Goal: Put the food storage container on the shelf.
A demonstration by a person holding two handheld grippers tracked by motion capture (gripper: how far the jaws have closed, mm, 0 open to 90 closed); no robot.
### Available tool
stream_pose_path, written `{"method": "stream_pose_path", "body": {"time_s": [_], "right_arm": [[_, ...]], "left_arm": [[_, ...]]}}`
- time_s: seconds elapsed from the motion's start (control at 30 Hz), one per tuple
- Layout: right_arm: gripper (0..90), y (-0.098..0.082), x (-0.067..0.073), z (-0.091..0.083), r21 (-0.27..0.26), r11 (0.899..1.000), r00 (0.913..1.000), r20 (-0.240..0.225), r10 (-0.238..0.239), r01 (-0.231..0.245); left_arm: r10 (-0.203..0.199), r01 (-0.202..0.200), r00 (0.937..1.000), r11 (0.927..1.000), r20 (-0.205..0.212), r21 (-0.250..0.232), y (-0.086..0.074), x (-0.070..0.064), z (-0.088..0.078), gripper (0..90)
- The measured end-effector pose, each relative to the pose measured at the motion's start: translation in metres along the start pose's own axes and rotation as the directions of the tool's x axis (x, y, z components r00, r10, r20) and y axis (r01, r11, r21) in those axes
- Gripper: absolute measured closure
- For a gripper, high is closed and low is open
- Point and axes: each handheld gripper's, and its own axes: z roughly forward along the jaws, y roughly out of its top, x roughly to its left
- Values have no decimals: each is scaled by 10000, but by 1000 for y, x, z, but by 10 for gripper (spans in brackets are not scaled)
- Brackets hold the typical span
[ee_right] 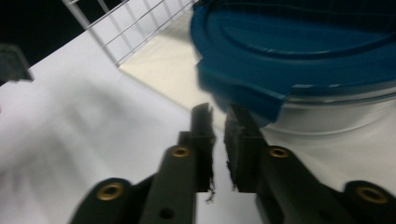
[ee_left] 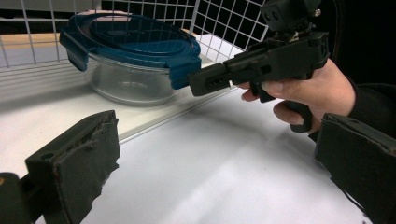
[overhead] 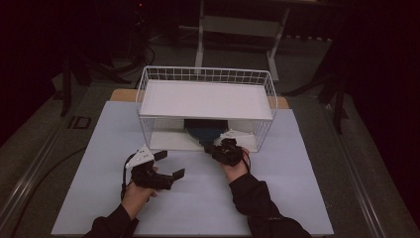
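From above, the container [overhead: 205, 130] sits mostly hidden under the white shelf [overhead: 205, 99] of the wire basket [overhead: 143, 87], only a dark blue patch of it showing on the basket's floor near the front edge. In the left gripper view it reads clearly as a clear bowl with a blue clip-on lid [ee_left: 130, 39], though its far side is cut off by the mesh. The right gripper view is blurred and crops the lid at the top and right. The person's right hand [overhead: 236, 166] reaches forward to the basket's open front, forearm angled in from the bottom; the left hand [overhead: 136, 191] rests back over the bench [overhead: 297, 198], well apart from the basket. The right tool [ee_right: 219, 116] has its jaws drawn narrow, with a thin gap between them, its tips just at the lid's front latch tab; whether they actually touch it I cannot tell. The left tool [overhead: 171, 163] is spread wide and holds nothing.
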Motion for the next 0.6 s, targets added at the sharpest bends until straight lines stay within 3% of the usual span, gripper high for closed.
{"method": "stream_pose_path", "body": {"time_s": [0.03, 0.07, 0.17, 0.27, 0.3, 0.33, 0.37, 0.6], "right_arm": [[732, -3, 3, -3, -56, 9997, 9997, 33, -221, 222], [732, -3, 3, -3, -56, 9997, 9997, 33, -221, 222], [514, -6, 4, -13, -309, 9995, 9999, -148, -78, 73], [463, -7, 3, -16, -402, 9992, 9998, -200, -61, 53], [402, -8, 3, -18, -437, 9990, 9997, -224, -32, 22], [263, -9, 3, -25, -723, 9973, 9995, -295, 68, -89], [199, -9, 2, -27, -605, 9982, 9987, -505, 15, -45], [155, -16, 2, -45, -626, 9980, 9986, -536, 16, -50]], "left_arm": [[51, -51, 10000, 10000, 64, 20, 1, -1, 0, 4], [51, -51, 10000, 10000, 64, 20, 1, -1, 0, 4], [89, -90, 9998, 10000, 181, 40, 1, -3, 0, 4], [92, -94, 9998, 9999, 193, 60, 1, -3, 0, 4], [87, -89, 9997, 9999, 234, 71, 2, -4, -1, 4], [86, -88, 9996, 9999, 251, 87, 2, -4, -1, 4], [135, -137, 9995, 9999, 298, 71, 3, -5, -2, 4], [281, -288, 9985, 9995, 476, 142, 4, -9, -3, 4]]}}
